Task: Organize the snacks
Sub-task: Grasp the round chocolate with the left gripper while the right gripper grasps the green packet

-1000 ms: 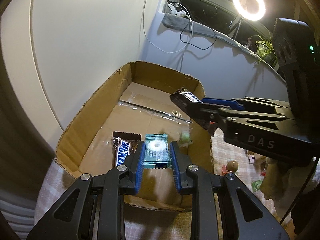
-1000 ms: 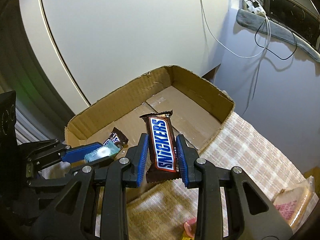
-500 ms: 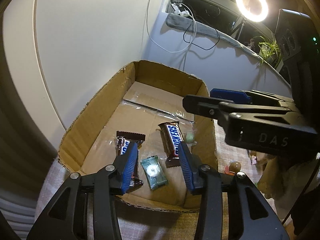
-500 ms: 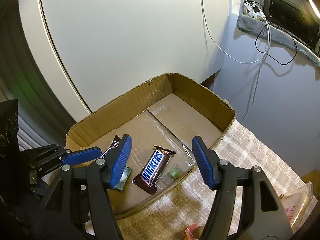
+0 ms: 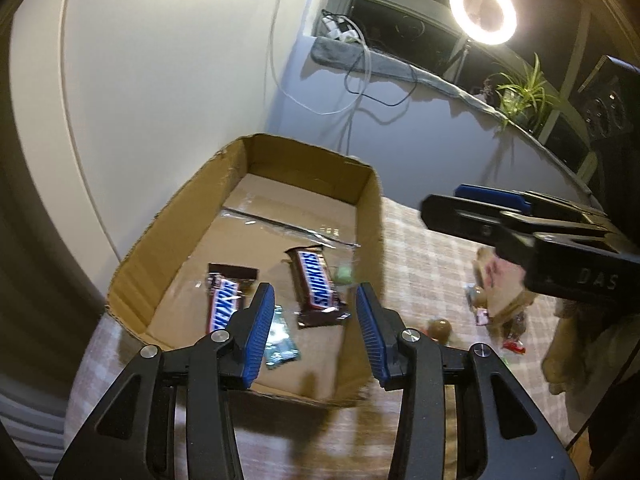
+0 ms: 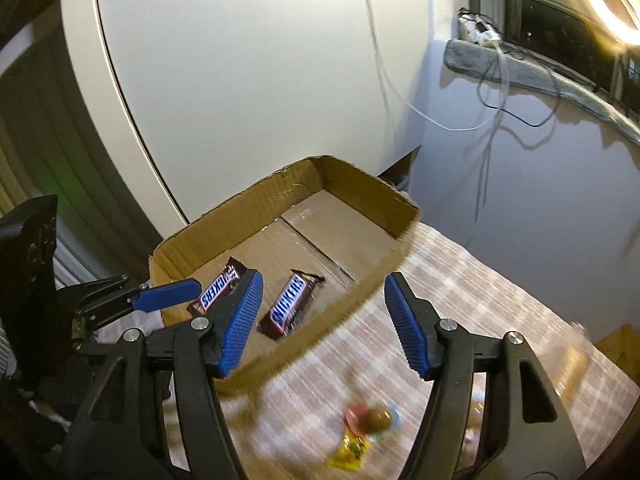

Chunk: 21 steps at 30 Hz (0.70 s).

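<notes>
A: So, where do the snacks lie?

B: In the box, a shallow cardboard tray on a checked cloth. On the left wrist view two Snickers bars lie flat on its floor: the left bar at about 10 o'clock from the left gripper, the right bar at 12 o'clock. A teal packet lies just beside the left bar, half hidden behind the blue pad.

A: Are the jaws holding anything?

B: No. Both grippers are spread wide with nothing between the pads. The right gripper hangs over the box's near wall, which cuts across the gap as a blurred brown band.

A: What is hard to make out?

B: A small greenish thing at 1 o'clock from the left gripper, beside the right bar, is too smeared to name. On the right wrist view the teal packet cannot be seen, and the left bar is partly covered by a pad. Loose snacks on the cloth, outside the box, are blurred: a round brown sweet and a yellow wrapper at 6 o'clock from the right gripper. At 3 o'clock on the left view, the right gripper's body hides part of a pale bag.
</notes>
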Tool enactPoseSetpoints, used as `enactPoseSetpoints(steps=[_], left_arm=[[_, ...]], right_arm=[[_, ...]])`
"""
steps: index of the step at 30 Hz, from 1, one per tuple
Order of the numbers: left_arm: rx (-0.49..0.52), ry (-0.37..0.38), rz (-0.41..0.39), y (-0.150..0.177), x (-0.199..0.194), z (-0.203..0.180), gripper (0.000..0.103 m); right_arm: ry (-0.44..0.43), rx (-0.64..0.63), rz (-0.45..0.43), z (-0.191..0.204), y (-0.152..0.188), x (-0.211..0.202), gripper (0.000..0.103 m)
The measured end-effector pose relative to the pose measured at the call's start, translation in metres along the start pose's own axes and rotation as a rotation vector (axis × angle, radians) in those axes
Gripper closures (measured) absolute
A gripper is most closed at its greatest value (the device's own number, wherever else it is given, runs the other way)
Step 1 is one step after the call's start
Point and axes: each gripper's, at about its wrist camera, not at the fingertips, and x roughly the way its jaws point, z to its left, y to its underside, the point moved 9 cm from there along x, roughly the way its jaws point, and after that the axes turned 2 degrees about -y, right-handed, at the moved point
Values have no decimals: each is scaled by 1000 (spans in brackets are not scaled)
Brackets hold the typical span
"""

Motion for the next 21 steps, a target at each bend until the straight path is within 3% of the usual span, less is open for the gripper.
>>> enactPoseSetpoints(steps=[11,21], left_arm=[[86,78,25,14,3,-58,62],[135,127,83,32,22,-102,62]], right_arm=[[65,62,-55,-47,48,-83,37],[60,68,17,-67,115,-98,37]])
